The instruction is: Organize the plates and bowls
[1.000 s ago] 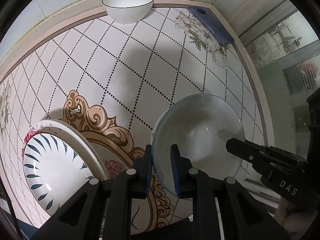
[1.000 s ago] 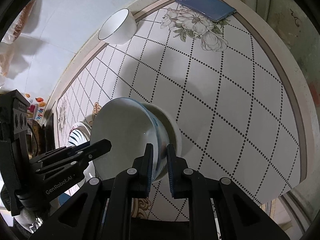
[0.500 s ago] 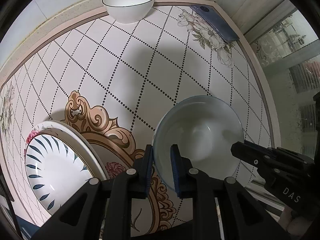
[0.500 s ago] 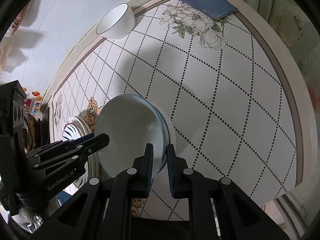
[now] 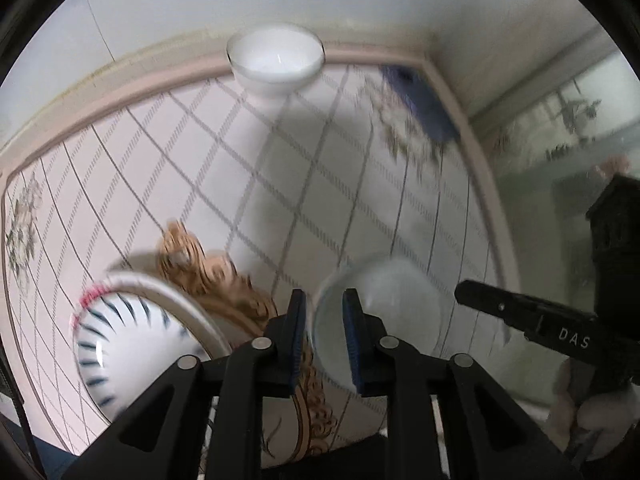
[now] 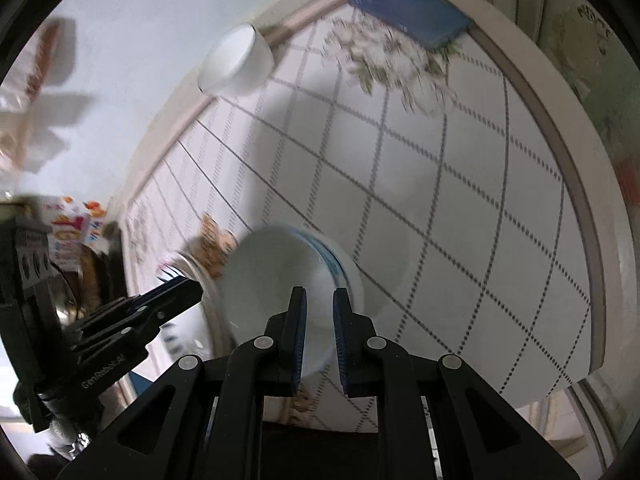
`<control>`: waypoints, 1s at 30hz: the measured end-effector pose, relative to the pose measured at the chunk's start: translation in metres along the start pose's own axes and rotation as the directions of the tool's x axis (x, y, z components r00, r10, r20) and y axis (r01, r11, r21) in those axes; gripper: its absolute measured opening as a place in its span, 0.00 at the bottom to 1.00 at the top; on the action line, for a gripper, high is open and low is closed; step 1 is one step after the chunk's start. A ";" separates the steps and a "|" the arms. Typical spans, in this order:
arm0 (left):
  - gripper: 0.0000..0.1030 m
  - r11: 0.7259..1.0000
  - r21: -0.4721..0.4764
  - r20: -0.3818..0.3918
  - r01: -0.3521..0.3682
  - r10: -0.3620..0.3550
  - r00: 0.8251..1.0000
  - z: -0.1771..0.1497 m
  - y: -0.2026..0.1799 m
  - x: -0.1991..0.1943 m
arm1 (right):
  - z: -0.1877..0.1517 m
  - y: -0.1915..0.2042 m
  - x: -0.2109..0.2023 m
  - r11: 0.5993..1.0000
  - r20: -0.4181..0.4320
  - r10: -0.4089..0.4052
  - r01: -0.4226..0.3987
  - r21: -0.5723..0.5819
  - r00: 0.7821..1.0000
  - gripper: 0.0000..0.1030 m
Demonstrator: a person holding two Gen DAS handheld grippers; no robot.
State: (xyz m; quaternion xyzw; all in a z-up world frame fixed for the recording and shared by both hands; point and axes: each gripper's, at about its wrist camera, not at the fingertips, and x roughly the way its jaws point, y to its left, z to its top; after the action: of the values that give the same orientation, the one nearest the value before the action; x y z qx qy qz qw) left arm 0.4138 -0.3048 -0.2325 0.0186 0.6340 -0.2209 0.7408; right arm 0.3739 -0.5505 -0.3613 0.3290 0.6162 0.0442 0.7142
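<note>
A pale blue-rimmed bowl [image 5: 384,312] [image 6: 272,280] is held above the patterned table. My left gripper [image 5: 324,336] is shut on its left rim. My right gripper [image 6: 319,336] is shut on its right rim. A white plate with dark blue leaf marks [image 5: 132,340] lies at the lower left, its edge [image 6: 200,280] just left of the bowl in the right wrist view. A plain white bowl [image 5: 276,60] [image 6: 236,62] stands at the table's far edge by the wall. Both views are motion-blurred.
A blue phone [image 5: 420,100] [image 6: 412,12] lies in the far right corner of the table [image 5: 256,184]. A white wall runs behind. The table's right edge [image 6: 592,240] drops off beside a glass door.
The bowl, held by both grippers, has risen and looks smaller against the table. Both cameras have pulled up and tilted toward the back wall, with blur.
</note>
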 end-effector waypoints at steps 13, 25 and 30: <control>0.23 0.971 -0.239 0.020 0.030 -0.026 0.999 0.157 0.083 0.042 | 0.163 0.059 0.024 0.996 0.117 0.086 -0.082 -0.037 0.989 0.47; 0.23 0.963 -0.269 -0.079 0.014 -0.037 0.996 0.220 0.103 0.111 | 0.269 0.057 0.111 0.995 0.067 0.074 -0.077 0.057 0.995 0.45; 0.17 0.972 -0.232 -0.061 -0.019 0.005 0.998 0.217 0.095 0.118 | 0.282 0.063 0.126 0.996 0.053 0.086 -0.087 0.025 0.995 0.17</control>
State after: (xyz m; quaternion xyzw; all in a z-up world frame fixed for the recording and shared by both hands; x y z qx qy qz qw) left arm 0.6608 -0.3218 -0.3263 -0.0580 0.6773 -0.1399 0.7200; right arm 0.6816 -0.5594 -0.4291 0.3661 0.5832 0.0581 0.7228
